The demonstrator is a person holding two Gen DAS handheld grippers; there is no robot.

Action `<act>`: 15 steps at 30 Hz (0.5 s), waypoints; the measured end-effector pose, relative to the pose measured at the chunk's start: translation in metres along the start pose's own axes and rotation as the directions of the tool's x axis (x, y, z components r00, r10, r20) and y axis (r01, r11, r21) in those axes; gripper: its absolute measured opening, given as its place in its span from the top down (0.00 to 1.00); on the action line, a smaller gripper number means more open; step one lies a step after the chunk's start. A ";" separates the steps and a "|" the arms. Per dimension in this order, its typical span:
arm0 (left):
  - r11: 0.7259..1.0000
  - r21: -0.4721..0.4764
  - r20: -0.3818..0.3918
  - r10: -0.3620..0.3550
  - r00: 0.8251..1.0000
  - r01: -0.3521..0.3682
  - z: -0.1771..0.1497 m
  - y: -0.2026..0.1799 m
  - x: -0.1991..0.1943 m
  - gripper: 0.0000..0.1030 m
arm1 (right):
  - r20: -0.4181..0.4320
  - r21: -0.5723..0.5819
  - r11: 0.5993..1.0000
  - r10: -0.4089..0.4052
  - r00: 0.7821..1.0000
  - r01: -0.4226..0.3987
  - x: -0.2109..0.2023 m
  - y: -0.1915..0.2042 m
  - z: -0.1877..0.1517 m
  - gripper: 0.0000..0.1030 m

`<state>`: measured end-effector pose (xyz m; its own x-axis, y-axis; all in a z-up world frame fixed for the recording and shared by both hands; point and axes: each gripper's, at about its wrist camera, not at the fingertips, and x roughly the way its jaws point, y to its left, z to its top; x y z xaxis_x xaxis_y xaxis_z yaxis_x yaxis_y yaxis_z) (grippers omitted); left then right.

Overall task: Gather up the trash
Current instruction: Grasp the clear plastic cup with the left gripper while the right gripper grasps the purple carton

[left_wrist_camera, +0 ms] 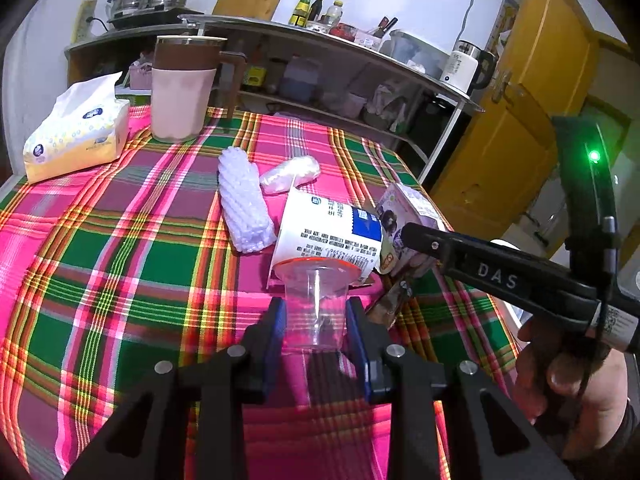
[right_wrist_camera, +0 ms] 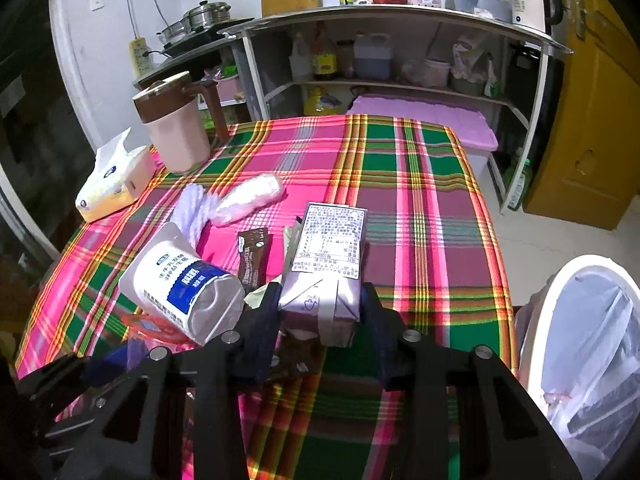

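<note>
- Left tongs [left_wrist_camera: 316, 322]: blue pads either side of a clear plastic cup [left_wrist_camera: 316, 308], narrow, seemingly gripping it; cup's rim faces away from the tongs, toward the white tub.
- White tub [left_wrist_camera: 328, 236] = landmark. It lies on its side just beyond the cup, red lid end toward the left tongs.
- Right tongs [right_wrist_camera: 320, 312]: shut on a purple carton [right_wrist_camera: 328, 268], which lies flat on the plaid cloth [right_wrist_camera: 420, 200] right of the tub, long axis running straight away from the tongs.
- Bin [right_wrist_camera: 592, 360] w/ white liner: well right of the tub, off the table edge; right hand is nearer, so carton likely goes first.
- Brown wrapper [right_wrist_camera: 253, 256] sits btwn tub and carton.
- Only the right view shows the bin; left view shows the right tool's arm over the carton.
- Beyond the tub: white foam sleeve [left_wrist_camera: 244, 204], rolled plastic [left_wrist_camera: 290, 174].
</note>
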<state>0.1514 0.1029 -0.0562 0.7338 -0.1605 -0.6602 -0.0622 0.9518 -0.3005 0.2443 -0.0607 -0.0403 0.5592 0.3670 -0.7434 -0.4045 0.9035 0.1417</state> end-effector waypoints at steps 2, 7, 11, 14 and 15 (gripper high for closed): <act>1.000 0.006 0.004 0.006 1.000 -0.006 -0.001 -0.001 -0.002 0.70 | 0.009 0.001 1.000 -0.001 1.000 0.001 -0.004 -0.001 -0.001 0.62; 1.000 0.017 0.016 0.023 1.000 -0.023 -0.003 -0.006 -0.011 0.70 | 0.034 0.008 1.000 0.005 0.999 -0.005 -0.020 -0.007 -0.006 0.62; 0.999 0.024 0.022 0.033 0.999 -0.034 -0.006 -0.009 -0.020 0.70 | 0.049 0.014 1.000 0.013 0.999 -0.013 -0.035 -0.013 -0.013 0.62; 0.999 0.030 0.028 0.036 0.999 -0.036 -0.008 -0.014 -0.028 0.70 | 0.059 0.020 1.000 0.018 0.998 -0.020 -0.046 -0.016 -0.019 0.63; 0.999 0.034 0.031 0.035 0.999 -0.036 -0.009 -0.017 -0.031 0.70 | 0.064 0.021 1.000 0.021 0.998 -0.022 -0.051 -0.018 -0.021 0.63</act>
<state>0.1236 0.0898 -0.0368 0.7515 -0.1189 -0.6489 -0.0658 0.9652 -0.2530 0.2080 -0.1001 -0.0189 0.5957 0.3993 -0.6969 -0.4014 0.8995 0.1723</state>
